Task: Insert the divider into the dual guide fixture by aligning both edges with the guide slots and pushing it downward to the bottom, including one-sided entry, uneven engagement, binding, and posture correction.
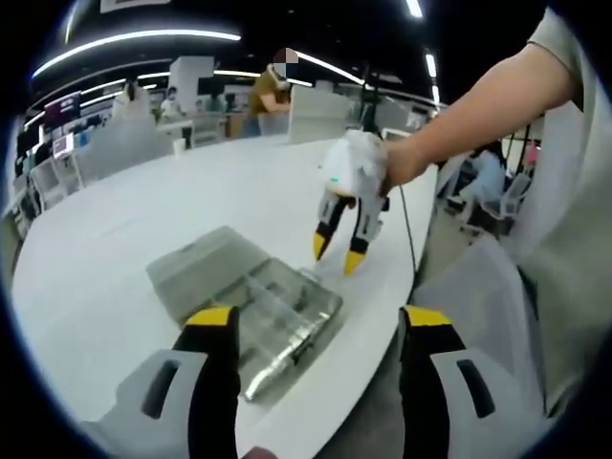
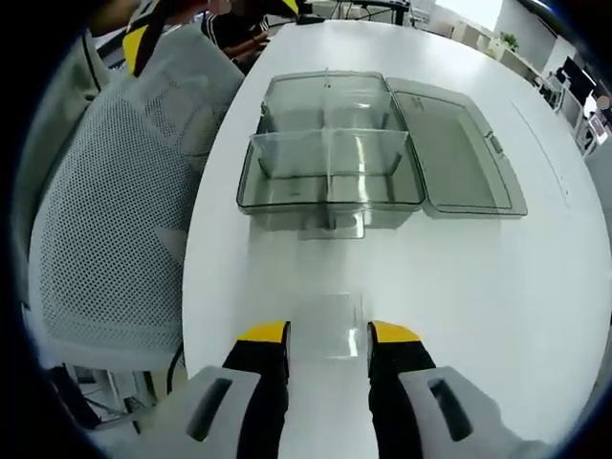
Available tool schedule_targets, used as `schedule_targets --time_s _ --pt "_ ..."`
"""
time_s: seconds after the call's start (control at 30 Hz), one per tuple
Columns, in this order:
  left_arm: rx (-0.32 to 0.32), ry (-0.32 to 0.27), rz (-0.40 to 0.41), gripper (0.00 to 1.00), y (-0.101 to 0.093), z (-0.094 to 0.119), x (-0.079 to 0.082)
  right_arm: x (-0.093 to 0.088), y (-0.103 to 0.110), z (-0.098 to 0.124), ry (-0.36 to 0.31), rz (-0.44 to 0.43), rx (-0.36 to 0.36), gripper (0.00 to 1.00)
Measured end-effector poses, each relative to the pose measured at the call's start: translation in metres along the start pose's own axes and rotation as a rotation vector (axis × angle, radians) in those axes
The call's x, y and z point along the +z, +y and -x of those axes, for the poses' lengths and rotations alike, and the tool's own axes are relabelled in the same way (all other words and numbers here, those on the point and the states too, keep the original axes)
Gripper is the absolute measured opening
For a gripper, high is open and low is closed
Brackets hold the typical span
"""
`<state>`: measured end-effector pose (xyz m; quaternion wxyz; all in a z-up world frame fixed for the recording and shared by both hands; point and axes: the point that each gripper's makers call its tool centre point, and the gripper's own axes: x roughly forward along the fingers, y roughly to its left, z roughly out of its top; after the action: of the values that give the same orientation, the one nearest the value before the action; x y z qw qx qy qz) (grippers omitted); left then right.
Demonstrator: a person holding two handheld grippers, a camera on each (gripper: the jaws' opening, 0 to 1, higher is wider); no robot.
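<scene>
A clear plastic organiser box (image 2: 330,163) lies on the white table (image 2: 459,287), its lid (image 2: 459,153) folded open to the right and inner walls splitting it into compartments. A small clear divider (image 2: 327,323) lies flat on the table just short of the box. My right gripper (image 2: 328,333) has its jaws narrowed onto the divider's two side edges. From the left gripper view, the right gripper (image 1: 337,254) is held tips-down at the table beside the box (image 1: 251,298). My left gripper (image 1: 320,317) hovers wide open above the box's near end, holding nothing.
A grey mesh chair (image 2: 115,201) stands against the table's curved edge (image 2: 191,249), left of the box. A dark cable (image 1: 409,225) hangs over the rim near the person's arm (image 1: 478,110). People sit at desks (image 1: 268,91) far behind.
</scene>
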<state>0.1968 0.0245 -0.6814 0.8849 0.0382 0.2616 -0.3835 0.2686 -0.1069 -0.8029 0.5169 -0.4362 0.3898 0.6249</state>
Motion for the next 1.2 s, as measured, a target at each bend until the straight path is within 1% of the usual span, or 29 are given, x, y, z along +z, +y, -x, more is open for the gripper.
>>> schedule_targets --time_s 0.27,0.77,1.0,1.2 --pt "-0.013 0.004 0.018 0.64 0.0 -0.003 0.003 0.01 0.003 0.008 -0.012 0.006 -0.02 0.27" --pt "-0.042 0.03 0.043 0.57 0.002 -0.02 0.003 0.039 0.014 0.031 -0.044 0.046 -0.077 0.27" --pt "-0.061 0.043 0.049 0.52 -0.002 -0.029 0.005 0.052 0.019 0.04 -0.057 0.065 -0.102 0.27" --pt "-0.072 0.043 0.101 0.46 -0.003 -0.036 0.009 0.064 0.024 0.049 -0.07 0.081 -0.123 0.27"
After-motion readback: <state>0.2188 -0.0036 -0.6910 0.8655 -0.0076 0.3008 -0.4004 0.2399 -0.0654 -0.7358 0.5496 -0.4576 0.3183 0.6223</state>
